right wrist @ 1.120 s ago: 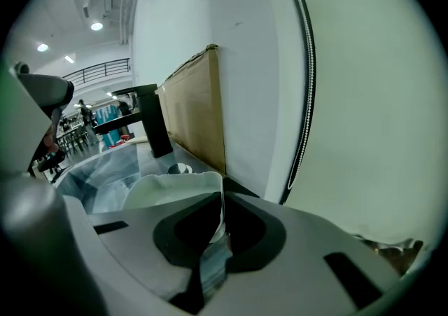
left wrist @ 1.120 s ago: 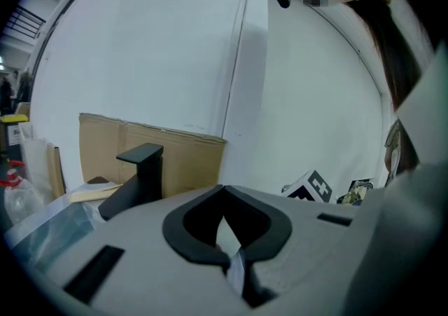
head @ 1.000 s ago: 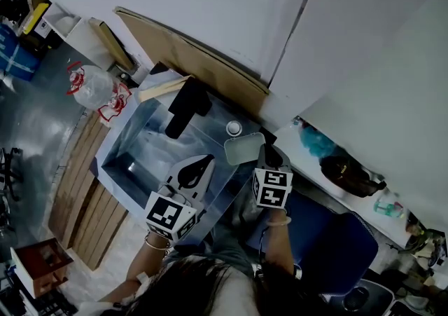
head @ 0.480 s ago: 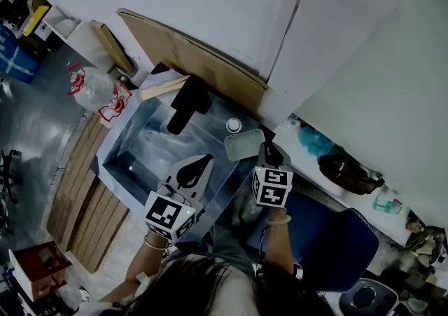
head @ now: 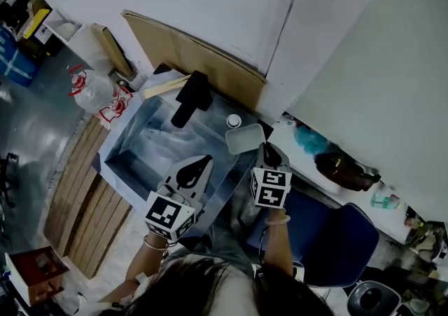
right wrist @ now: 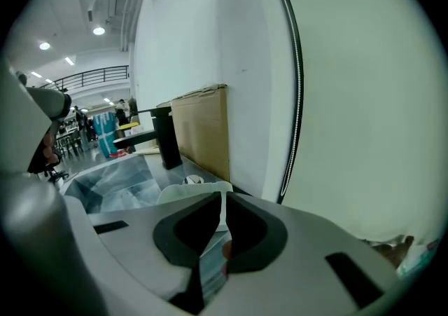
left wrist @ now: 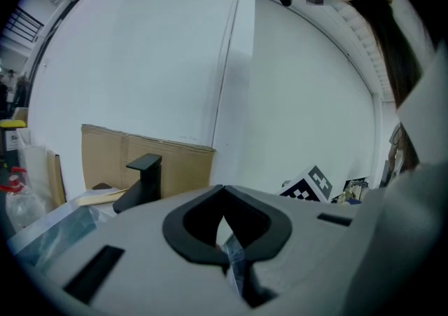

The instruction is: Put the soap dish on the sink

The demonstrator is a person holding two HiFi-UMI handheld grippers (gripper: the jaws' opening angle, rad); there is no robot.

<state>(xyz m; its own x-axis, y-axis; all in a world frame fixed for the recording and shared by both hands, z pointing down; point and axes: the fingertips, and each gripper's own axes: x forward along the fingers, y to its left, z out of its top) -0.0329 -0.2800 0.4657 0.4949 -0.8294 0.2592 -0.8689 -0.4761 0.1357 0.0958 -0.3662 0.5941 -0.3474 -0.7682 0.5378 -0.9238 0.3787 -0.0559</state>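
R gripper (head: 266, 150) is clamped on the near rim of the soap dish (head: 244, 139), a pale, shallow, round-cornered rectangular tray w/ a thin raised lip, empty inside, held about level at the sink's (head: 123, 141) back-right corner. It sits just beside the small round cap (head: 233, 121) on that corner's ledge; can't tell whether the dish touches the ledge. L gripper (head: 201, 164) hangs over the sink's front edge w/ jaws together and nothing btwn them, and the black faucet (head: 191, 99) stands at the sink's back edge, well apart from the dish.
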